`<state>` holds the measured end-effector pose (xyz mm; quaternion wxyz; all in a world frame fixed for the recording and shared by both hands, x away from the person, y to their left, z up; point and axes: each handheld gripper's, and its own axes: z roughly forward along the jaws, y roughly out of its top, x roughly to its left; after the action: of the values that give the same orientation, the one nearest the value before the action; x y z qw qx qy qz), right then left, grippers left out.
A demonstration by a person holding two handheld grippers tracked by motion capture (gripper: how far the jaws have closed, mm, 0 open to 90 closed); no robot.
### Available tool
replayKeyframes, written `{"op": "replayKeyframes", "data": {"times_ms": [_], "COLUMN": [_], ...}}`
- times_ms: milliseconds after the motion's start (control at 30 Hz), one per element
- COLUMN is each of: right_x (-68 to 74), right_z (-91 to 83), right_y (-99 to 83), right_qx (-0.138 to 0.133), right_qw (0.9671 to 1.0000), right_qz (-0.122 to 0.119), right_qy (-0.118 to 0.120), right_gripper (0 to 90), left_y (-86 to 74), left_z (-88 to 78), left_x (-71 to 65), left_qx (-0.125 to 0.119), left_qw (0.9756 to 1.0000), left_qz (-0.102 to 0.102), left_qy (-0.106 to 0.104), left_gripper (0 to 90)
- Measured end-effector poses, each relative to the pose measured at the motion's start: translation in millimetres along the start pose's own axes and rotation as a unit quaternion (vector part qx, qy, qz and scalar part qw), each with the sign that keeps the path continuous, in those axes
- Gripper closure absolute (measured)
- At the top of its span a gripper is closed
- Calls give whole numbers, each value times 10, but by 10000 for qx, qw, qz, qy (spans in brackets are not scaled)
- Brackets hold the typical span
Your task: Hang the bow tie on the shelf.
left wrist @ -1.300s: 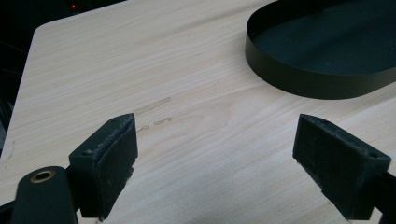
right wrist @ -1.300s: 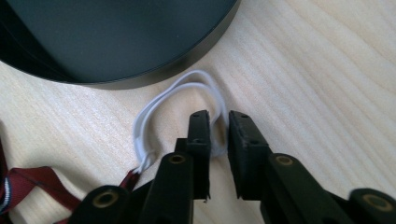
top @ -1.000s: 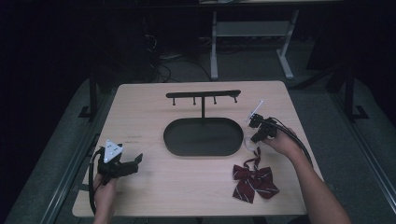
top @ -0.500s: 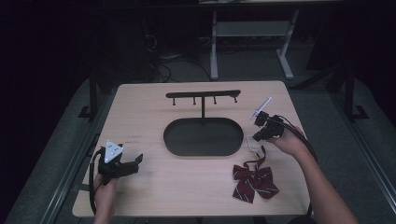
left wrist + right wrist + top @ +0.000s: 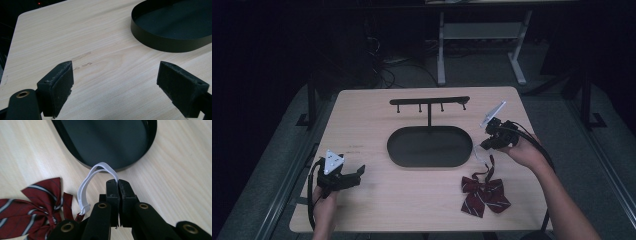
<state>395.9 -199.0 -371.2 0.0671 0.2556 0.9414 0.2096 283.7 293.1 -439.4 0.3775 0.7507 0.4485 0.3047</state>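
Observation:
A dark red striped bow tie (image 5: 484,194) lies on the wooden table near the front right, with a thin white elastic strap (image 5: 90,180) looping up from it. My right gripper (image 5: 488,142) is shut on that strap (image 5: 482,160), its jaws pressed together over the loop beside the black oval tray (image 5: 430,146). In the right gripper view the bow tie (image 5: 32,205) hangs low at the left and the tray (image 5: 105,142) lies ahead. At the front left my left gripper (image 5: 357,173) rests low on the table, jaws wide apart with nothing between them (image 5: 115,82).
A black T-shaped rack (image 5: 430,103) with several small pegs stands behind the tray. The tray rim (image 5: 160,42) lies ahead and right of the left gripper. A metal desk frame (image 5: 482,35) stands on the floor beyond the table's far edge.
My right hand has risen and drawn back to the right from the tray, pulling the white strap up from the bow tie. The left hand has stayed where it was.

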Motion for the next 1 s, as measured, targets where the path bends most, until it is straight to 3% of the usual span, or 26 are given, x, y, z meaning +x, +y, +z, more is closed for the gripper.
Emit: {"op": "replayKeyframes", "data": {"times_ms": [1000], "right_x": [347], "right_z": [-549], "right_y": [362], "right_qx": [-430], "right_qw": [9966], "right_qz": [-684], "right_qy": [-167], "right_gripper": [874], "left_y": [1], "left_z": [-4], "left_x": [-1], "left_qx": [-11], "left_qw": [10000], "left_qz": [-7], "left_qy": [9], "left_gripper": [135]}}
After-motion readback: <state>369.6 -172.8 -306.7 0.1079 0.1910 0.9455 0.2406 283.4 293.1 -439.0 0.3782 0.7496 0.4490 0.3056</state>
